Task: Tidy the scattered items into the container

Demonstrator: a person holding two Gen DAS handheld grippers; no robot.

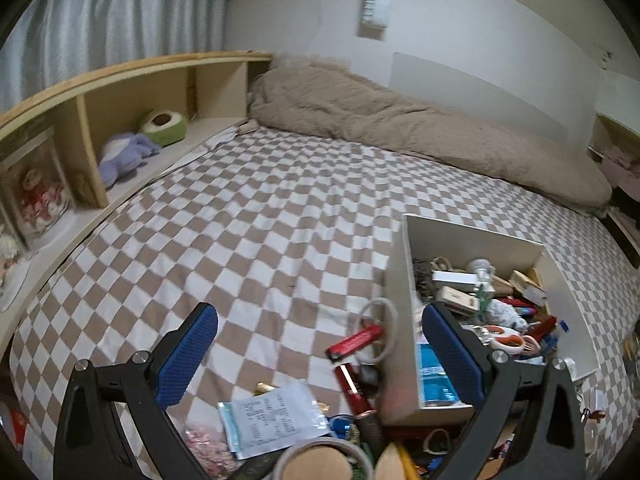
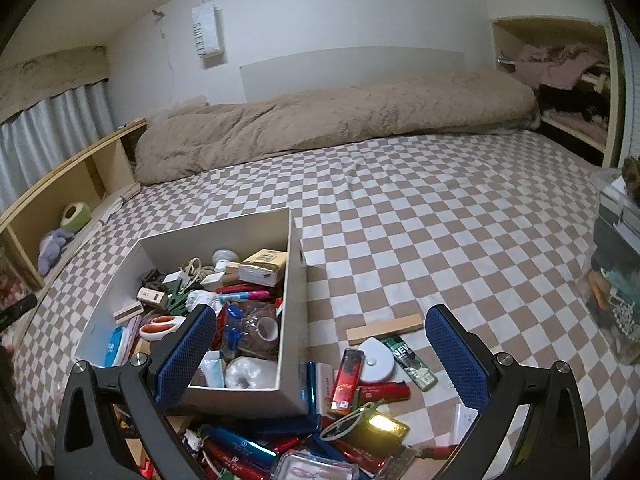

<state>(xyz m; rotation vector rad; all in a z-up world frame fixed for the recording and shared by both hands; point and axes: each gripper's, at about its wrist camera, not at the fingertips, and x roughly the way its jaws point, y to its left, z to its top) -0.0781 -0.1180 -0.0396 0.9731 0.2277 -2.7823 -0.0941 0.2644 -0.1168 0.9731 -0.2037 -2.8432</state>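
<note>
Readable text: two words only

"NEW" in white on the green packet on the bed; "SWEET" runs down the wall hanging. The receipt's print is too blurred.

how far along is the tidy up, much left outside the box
Partly done. The white box already holds plenty: orange-handled scissors, a tissue pack, cords. Nothing is in hand; the left gripper and right gripper are both open and empty. Still loose on the checkered bed: a wooden strip, a red lighter, a receipt, a white hair tie.
</note>
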